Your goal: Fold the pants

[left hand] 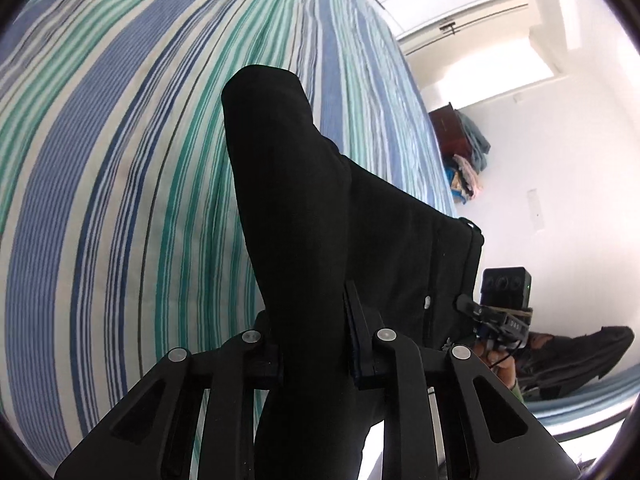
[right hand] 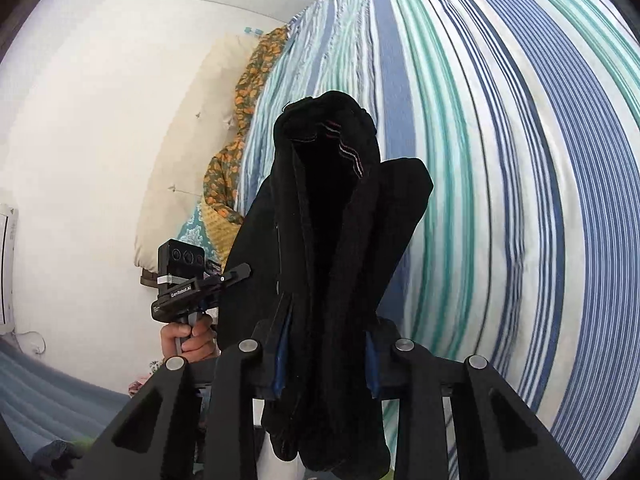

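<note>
Black pants (left hand: 288,200) hang lifted over the striped bed sheet (left hand: 120,160), stretched between my two grippers. My left gripper (left hand: 316,320) is shut on a bunched fold of the black fabric, which spills down between its fingers. One leg runs away toward the bed; the waistband with a small button (left hand: 428,302) lies to the right. My right gripper (right hand: 326,340) is shut on a thick bundle of the pants (right hand: 332,208), blue pads pressed against both sides. A seam with pink stitching (right hand: 348,152) shows at the top of that bundle.
The bed sheet (right hand: 520,160) fills the area under the pants. A cream pillow (right hand: 192,140) and an orange floral cloth (right hand: 240,100) lie at the bed's head by a white wall. A brown cabinet (left hand: 452,132) with piled clothes stands beyond the bed. A person's hand (right hand: 192,340) grips the left handle.
</note>
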Motion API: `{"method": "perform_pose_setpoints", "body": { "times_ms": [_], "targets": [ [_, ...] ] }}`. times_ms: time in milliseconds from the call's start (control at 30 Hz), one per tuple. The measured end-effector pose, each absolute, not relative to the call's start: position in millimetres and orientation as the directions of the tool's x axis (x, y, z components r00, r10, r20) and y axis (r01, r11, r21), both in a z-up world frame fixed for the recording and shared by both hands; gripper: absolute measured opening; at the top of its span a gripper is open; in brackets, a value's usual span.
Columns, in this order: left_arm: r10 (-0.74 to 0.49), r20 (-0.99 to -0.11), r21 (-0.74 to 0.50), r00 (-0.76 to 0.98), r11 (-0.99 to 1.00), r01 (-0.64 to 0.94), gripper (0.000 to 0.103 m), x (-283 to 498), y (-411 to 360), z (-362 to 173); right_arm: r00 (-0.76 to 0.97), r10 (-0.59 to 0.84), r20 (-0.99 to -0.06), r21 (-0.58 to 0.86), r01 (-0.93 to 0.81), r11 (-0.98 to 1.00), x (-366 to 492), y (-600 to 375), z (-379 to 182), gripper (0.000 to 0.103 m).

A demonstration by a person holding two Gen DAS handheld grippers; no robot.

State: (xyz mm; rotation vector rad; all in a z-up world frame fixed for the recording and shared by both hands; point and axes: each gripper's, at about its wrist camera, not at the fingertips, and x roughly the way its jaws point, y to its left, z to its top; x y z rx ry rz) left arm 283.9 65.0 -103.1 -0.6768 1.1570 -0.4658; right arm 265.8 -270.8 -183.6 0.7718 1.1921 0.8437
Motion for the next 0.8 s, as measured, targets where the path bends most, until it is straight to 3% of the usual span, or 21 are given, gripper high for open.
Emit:
{"method": "perform_pose_setpoints", "body": {
  "times_ms": [133, 200, 233, 267, 333, 367, 433, 533, 600, 700, 767, 800],
  "targets": [
    [-0.616, -0.672, -0.669, 0.411, 0.743, 0.020, 0.024, 328.3, 62.1, -89.6, 0.214, 0.871, -0.442, 0.854, -0.196, 0.482, 318.3, -264.6, -157.4, 0.030],
    [-0.543, -0.722, -0.602, 0.429, 0.798, -0.002, 0.040, 345.7, 59.7, -104.2, 0.241, 0.859, -0.451, 0.844, -0.199, 0.499, 343.3, -264.1, -156.1, 0.031],
    [-0.476, -0.770, -0.537, 0.425, 0.843, -0.030, 0.062, 352.5, 56.4, -118.0, 0.251, 0.851, -0.462, 0.841, -0.181, 0.510, 354.7, -265.0, -161.5, 0.033],
    [-0.395, -0.822, -0.461, 0.411, 0.884, -0.071, 0.075, 356.1, 54.8, -135.5, 0.256, 0.839, -0.481, 0.836, -0.155, 0.526, 363.9, -266.8, -171.2, 0.034],
    [-0.278, -0.895, -0.341, 0.348, 0.930, -0.134, 0.073, 353.6, 59.6, -175.9, 0.264, 0.764, -0.588, 0.778, -0.073, 0.624, 374.8, -273.8, -201.3, 0.039],
    [-0.262, -0.912, -0.318, 0.315, 0.937, -0.142, 0.078, 349.7, 62.3, -193.6, 0.254, 0.706, -0.661, 0.727, -0.013, 0.686, 375.9, -278.9, -220.6, 0.041],
    [-0.290, -0.886, -0.362, 0.362, 0.920, -0.149, 0.079, 335.9, 67.6, -201.7, 0.203, 0.581, -0.788, 0.607, 0.097, 0.789, 368.5, -293.0, -260.3, 0.045],
    [-0.243, -0.874, -0.337, 0.421, 0.927, -0.164, 0.077, 316.6, 72.1, -182.3, 0.305, 0.674, -0.672, 0.735, 0.167, 0.657, 349.2, -320.8, -272.7, 0.046],
    [-0.178, -0.861, -0.258, 0.476, 0.960, -0.107, 0.078, 301.7, 66.7, -159.4, 0.361, 0.627, -0.690, 0.705, 0.139, 0.696, 336.5, -330.5, -255.6, 0.047],
    [0.001, -0.827, -0.030, 0.562, 0.998, -0.047, 0.092, 280.1, 58.0, -127.2, 0.408, 0.578, -0.707, 0.660, 0.088, 0.746, 319.2, -343.7, -226.0, 0.049],
    [0.100, -0.766, 0.101, 0.635, 0.994, -0.034, 0.098, 261.9, 49.7, -106.6, 0.431, 0.507, -0.746, 0.581, 0.049, 0.813, 308.2, -346.3, -201.8, 0.056],
    [0.139, -0.738, 0.149, 0.660, 0.988, -0.042, 0.098, 253.7, 45.8, -99.4, 0.440, 0.460, -0.771, 0.524, 0.027, 0.851, 304.6, -343.2, -189.6, 0.068]
  ]
}}
